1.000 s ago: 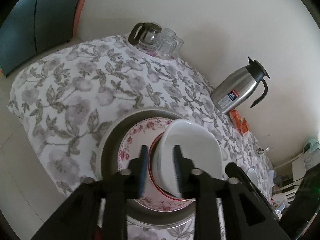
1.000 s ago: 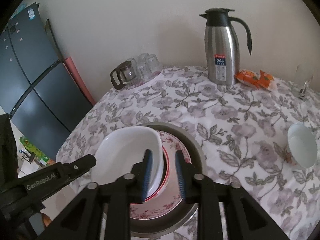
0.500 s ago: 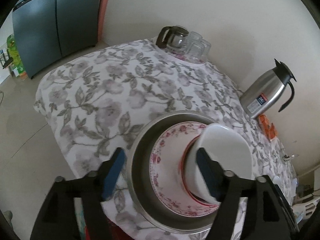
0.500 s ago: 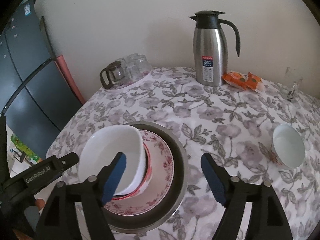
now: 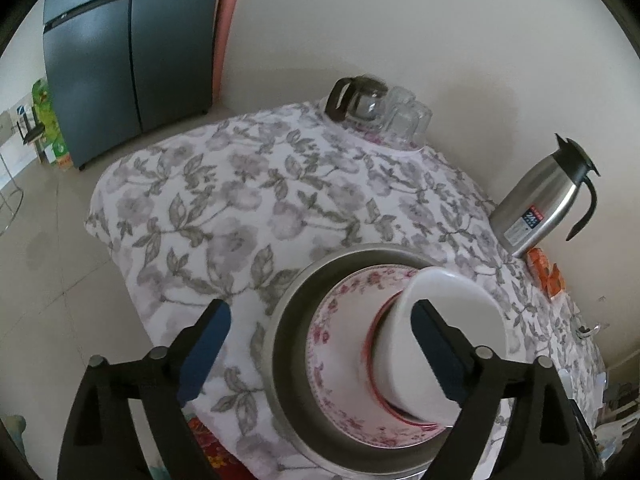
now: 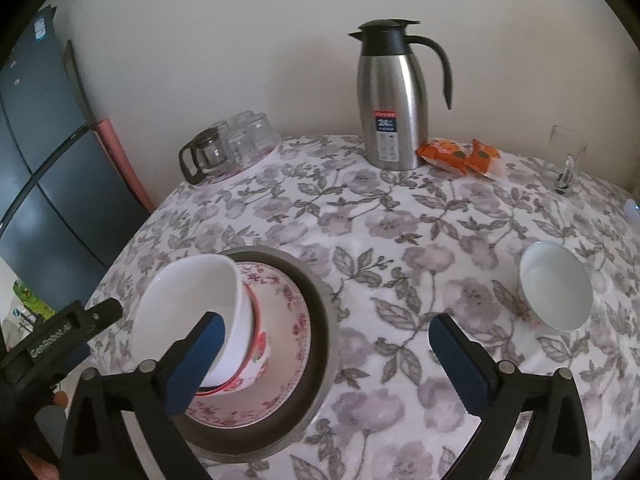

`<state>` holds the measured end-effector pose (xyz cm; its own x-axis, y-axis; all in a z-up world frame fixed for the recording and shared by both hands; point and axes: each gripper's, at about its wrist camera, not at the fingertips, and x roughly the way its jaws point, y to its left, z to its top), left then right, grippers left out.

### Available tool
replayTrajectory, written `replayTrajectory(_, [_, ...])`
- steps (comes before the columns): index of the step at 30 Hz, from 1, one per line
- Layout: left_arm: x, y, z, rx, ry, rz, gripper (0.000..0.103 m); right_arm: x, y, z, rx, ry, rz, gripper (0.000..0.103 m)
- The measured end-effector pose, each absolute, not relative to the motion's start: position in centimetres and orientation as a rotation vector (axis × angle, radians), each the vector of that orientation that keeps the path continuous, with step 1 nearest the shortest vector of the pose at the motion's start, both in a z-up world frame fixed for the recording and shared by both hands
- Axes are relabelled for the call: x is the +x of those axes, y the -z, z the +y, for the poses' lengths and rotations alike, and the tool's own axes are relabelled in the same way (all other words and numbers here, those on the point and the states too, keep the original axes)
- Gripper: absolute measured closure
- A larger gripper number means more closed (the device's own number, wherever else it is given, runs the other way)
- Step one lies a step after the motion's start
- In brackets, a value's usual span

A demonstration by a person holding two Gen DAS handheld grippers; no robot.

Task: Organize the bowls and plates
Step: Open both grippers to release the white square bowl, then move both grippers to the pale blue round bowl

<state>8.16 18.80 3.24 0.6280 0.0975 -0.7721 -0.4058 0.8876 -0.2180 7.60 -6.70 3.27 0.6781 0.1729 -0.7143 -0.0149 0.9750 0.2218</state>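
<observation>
The deep white ceramic bowl (image 6: 188, 312) sits nested in a red-rimmed bowl (image 6: 256, 344) on the pink-flowered plate (image 6: 288, 320), all inside the round grey metal pan (image 6: 320, 300) on the table (image 6: 400, 240). Both the left gripper (image 5: 320, 344) and right gripper (image 6: 326, 356) have just opened wide; nothing is held. The white bowl seems tilted toward nine o'clock. Next, steer the right jaws to the small white bowl (image 6: 556, 292) at three o'clock, clearing the stack's rim.

Round table (image 6: 400, 240) under floral cloth, bearing: grey metal basin (image 6: 320, 320) near its edge, small white bowl (image 6: 556, 296), steel thermos jug (image 6: 394, 96), orange snack packets (image 6: 460, 156), glass carafe (image 6: 204, 156) beside upturned glasses (image 6: 250, 136).
</observation>
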Motion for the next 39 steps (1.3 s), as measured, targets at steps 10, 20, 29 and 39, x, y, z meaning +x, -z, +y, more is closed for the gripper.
replayTrajectory(10, [8.1, -6.0, 13.5, -0.262, -0.192, 0.751, 0.003, 6.7, -4.3, -12.2, 0.26, -0.009, 0.787, 0.0])
replayTrajectory(20, [9.3, -8.0, 5.4, -0.126, 0.016, 0.773, 0.003, 5.9, -3.9, -19.7, 0.354, 0.135, 0.785, 0.0])
replayTrajectory(29, [11.9, -7.2, -3.8, -0.012, 0.181, 0.841, 0.003, 4.8, -2.7, -26.5, 0.45, 0.258, 0.777, 0.0])
replayTrajectory(39, [14.0, -3.2, -10.9, 0.028, 0.306, 0.883, 0.003, 4.8, 0.1, -31.7, 0.525, 0.336, 0.796, 0.0])
